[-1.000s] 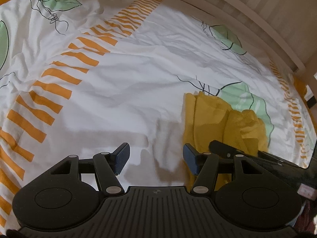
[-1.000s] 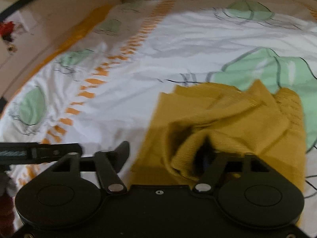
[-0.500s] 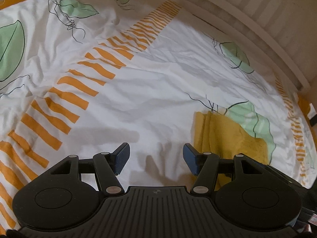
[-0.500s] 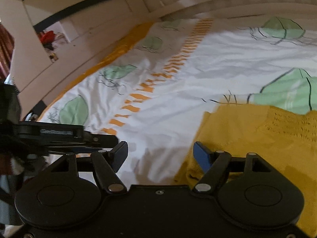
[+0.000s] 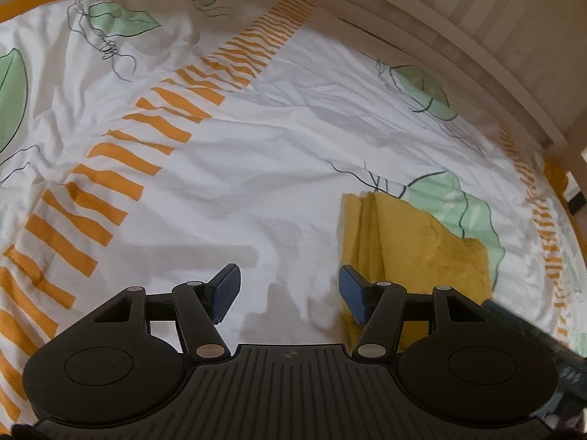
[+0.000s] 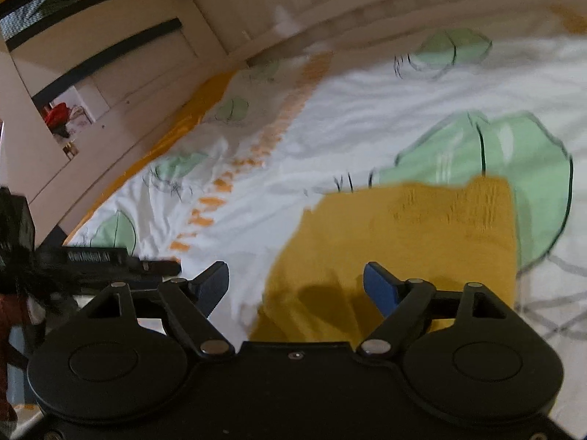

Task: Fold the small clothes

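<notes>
Released from the right gripper (image 6: pixel 295 286) a second ago, when it was bunched around one finger, the mustard-yellow garment (image 6: pixel 403 242) now lies flattened on the bedsheet (image 5: pixel 256 168), folded into a rough rectangle. That gripper's jaws have just been opening wider and stand apart above the garment's near edge, with nothing pressed between the blue pads (image 6: pixel 379 288); its view is smeared by motion. In the left wrist view the left gripper (image 5: pixel 290 293) hovers with its jaws spread over bare white sheet, holding nothing, just to the left of the garment (image 5: pixel 411 242), whose left edge shows a few lengthwise creases. The cloth partly covers a green leaf print (image 5: pixel 458 209) towards the sheet's right-hand edge, well clear of the band of orange stripes (image 5: pixel 121 161) that crosses the sheet on the left. A pale slatted bed frame (image 5: pixel 477 29) runs along the sheet's far edge. Part of the right gripper's black body shows at the lower right of the left wrist view.
</notes>
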`<control>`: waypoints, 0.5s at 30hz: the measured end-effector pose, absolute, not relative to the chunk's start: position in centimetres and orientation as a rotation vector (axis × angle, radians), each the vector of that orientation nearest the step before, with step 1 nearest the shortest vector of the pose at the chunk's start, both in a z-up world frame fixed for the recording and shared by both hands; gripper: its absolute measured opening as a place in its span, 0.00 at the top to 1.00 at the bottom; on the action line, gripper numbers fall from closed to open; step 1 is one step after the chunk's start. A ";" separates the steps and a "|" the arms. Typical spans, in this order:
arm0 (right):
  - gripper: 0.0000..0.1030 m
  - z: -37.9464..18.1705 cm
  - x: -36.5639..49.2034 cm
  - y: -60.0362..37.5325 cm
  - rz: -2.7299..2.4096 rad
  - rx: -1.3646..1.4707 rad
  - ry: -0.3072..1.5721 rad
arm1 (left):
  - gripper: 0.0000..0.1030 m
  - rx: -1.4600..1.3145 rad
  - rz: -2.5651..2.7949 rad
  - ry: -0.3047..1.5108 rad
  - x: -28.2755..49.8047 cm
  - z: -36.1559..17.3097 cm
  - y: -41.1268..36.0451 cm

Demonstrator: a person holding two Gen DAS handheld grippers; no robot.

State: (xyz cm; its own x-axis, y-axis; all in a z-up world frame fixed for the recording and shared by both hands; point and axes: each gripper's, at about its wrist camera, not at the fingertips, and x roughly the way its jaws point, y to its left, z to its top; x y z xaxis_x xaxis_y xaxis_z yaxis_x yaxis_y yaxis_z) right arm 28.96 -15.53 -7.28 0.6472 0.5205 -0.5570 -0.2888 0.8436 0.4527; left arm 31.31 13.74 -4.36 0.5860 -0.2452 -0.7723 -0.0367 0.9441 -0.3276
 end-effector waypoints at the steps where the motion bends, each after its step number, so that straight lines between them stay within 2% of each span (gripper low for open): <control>1: 0.20 -7.7 28.7 -15.2 0.488 0.330 0.749 | 0.44 -0.320 -0.131 0.942 31.3 -4.4 13.5; 9: 0.18 -10.7 25.6 -8.9 0.710 0.191 0.868 | 0.44 -0.272 -0.200 0.949 30.8 -4.7 11.6; 15: 0.16 -10.0 24.7 -9.5 0.737 0.213 0.850 | 0.44 -0.252 -0.260 0.959 30.4 -5.2 10.0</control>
